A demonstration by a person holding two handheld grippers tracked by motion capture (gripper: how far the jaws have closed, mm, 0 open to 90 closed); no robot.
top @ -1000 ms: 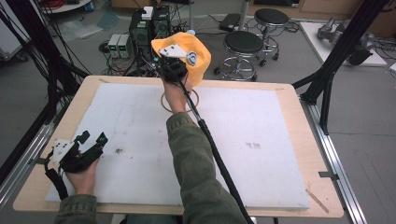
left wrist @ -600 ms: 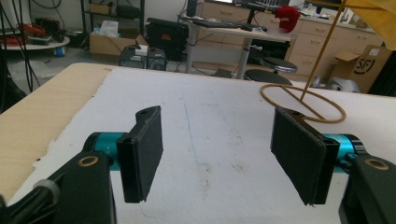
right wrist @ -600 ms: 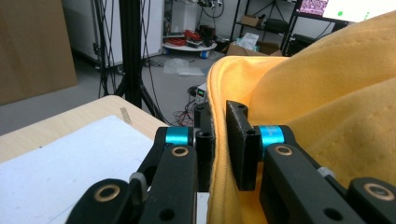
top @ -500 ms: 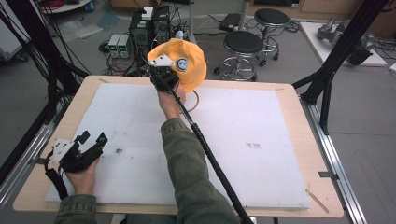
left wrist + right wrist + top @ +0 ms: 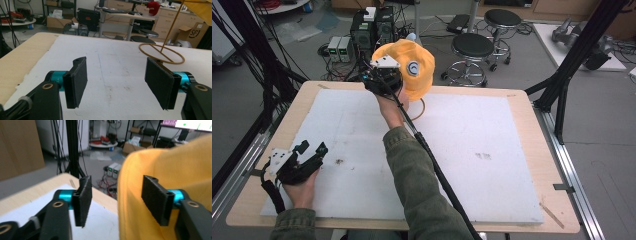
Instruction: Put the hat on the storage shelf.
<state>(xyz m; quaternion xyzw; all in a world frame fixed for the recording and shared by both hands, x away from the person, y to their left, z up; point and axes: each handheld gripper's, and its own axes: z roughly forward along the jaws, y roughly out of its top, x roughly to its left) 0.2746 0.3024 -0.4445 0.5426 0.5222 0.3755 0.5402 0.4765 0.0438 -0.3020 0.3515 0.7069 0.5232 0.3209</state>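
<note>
An orange-yellow cap (image 5: 417,75) with a round white badge sits on top of a thin wire stand whose ring base (image 5: 421,111) lies on the white mat. My right gripper (image 5: 398,82) is raised at the cap's left side. Its jaws have just been opening and now stand open (image 5: 116,195). The cap's edge (image 5: 175,170) hangs between the pads, and neither pad presses on it. My left gripper (image 5: 312,147) rests low at the mat's near left, open and empty (image 5: 116,80). Ahead of it stand the stand's ring and slanted rod (image 5: 172,28).
The white mat (image 5: 487,130) covers most of the wooden table (image 5: 532,100). The right gripper's black cable (image 5: 437,170) trails along the forearm toward the front edge. Black frame posts (image 5: 562,85) flank the table. Stools (image 5: 472,47) and electronics stand on the floor behind.
The right gripper's jaws, closed on the cap a second ago, now stand apart. The cap has come down a little and turned, and the right hand shifted slightly left. The left gripper stayed put.
</note>
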